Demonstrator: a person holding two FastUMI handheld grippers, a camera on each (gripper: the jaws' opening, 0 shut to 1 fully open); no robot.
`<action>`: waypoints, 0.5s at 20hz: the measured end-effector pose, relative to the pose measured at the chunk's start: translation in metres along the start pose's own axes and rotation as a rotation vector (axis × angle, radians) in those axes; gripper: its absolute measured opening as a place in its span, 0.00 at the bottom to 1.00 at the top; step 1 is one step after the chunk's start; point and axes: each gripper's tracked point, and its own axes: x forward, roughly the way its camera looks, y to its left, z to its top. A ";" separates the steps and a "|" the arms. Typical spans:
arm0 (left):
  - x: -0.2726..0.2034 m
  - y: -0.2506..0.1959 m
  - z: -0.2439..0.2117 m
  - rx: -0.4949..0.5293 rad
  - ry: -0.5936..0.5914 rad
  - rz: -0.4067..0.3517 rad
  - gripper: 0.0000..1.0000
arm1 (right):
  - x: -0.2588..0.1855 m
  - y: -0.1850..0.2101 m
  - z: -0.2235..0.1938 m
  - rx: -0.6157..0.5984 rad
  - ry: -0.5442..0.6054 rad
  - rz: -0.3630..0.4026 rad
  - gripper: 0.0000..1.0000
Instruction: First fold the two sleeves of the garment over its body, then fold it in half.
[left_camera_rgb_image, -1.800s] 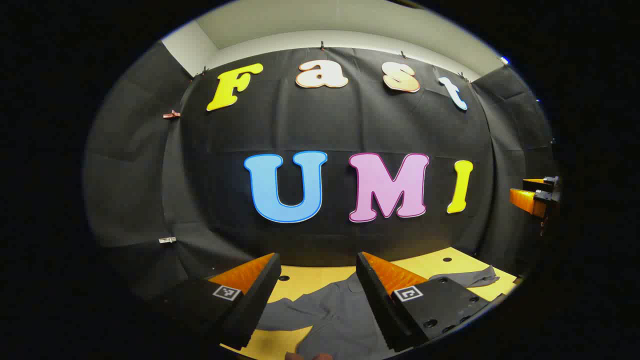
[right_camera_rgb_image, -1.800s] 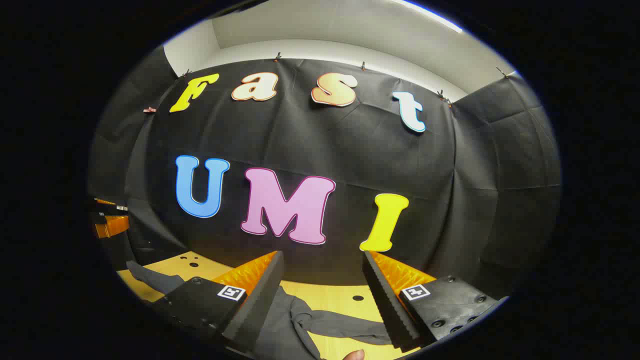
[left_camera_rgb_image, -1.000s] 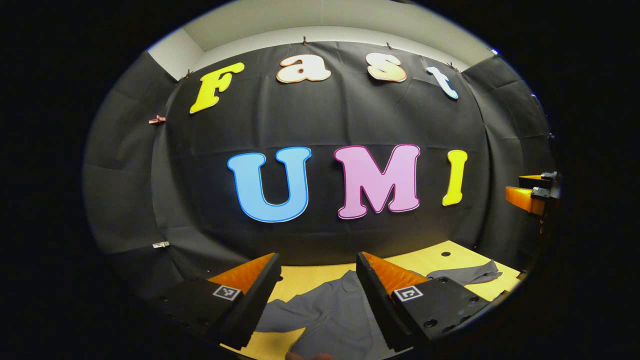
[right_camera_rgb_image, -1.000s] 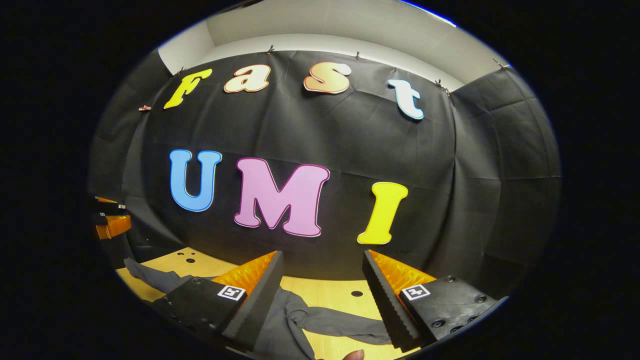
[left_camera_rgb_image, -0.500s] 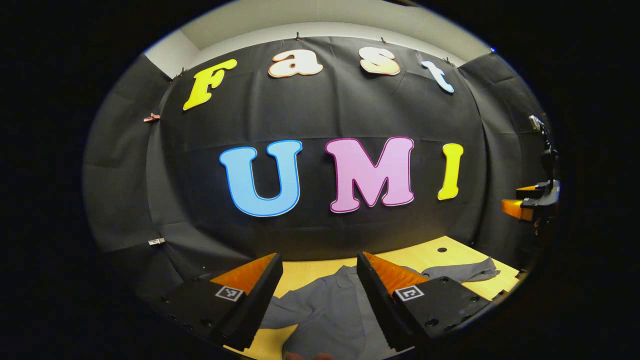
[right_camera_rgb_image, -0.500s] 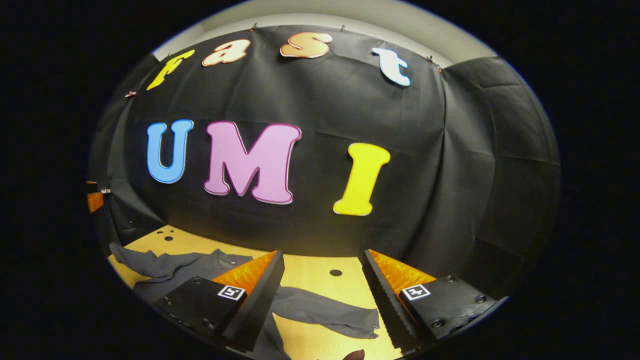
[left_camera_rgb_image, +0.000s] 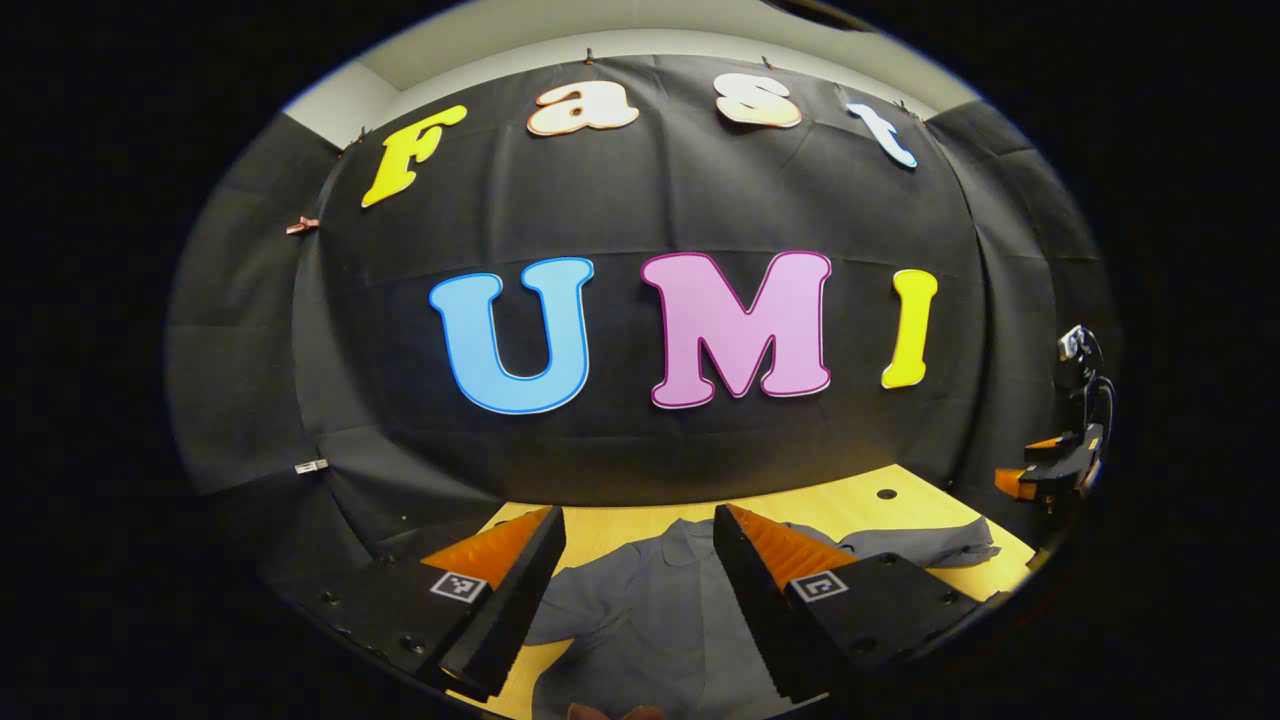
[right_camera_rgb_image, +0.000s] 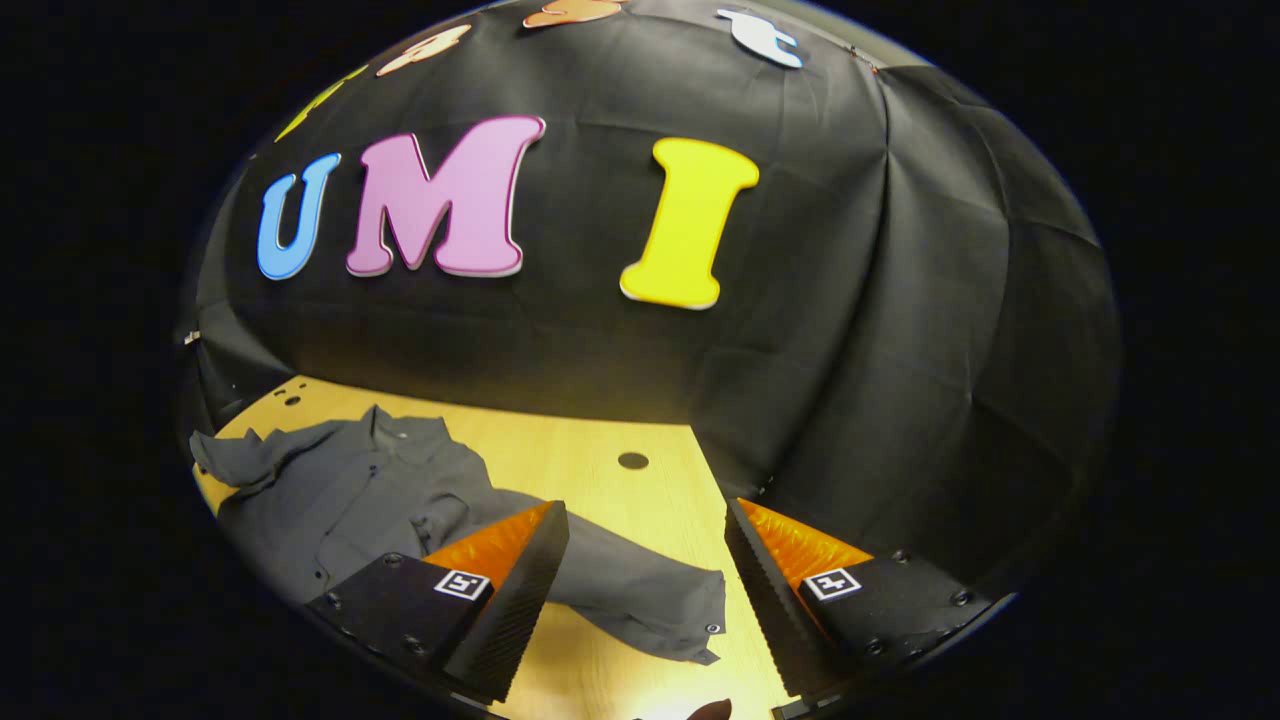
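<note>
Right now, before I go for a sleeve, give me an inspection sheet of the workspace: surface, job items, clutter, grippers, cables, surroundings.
Surface: wooden table, light, with round holes in it.
Job's things: grey shirt spread flat, collar toward the wall; right sleeve stretched out, its cuff between the right gripper's fingers but not touched; left sleeve out to the side, unfolded.
Clutter: nothing seen.
Grippers: left gripper open above the shirt body; right gripper open over the sleeve cuff.
Cables: a dark cable by the right gripper at the left gripper view's edge.
Surroundings: black cloth wall.
</note>
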 end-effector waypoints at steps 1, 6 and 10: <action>0.003 -0.004 0.000 0.004 0.005 0.006 0.94 | 0.009 -0.005 -0.014 -0.002 0.027 0.000 0.98; 0.007 -0.023 -0.004 0.015 0.034 0.039 0.94 | 0.052 -0.016 -0.077 -0.001 0.143 0.025 0.98; 0.006 -0.031 -0.008 0.029 0.063 0.066 0.97 | 0.075 -0.019 -0.119 0.017 0.228 0.052 0.98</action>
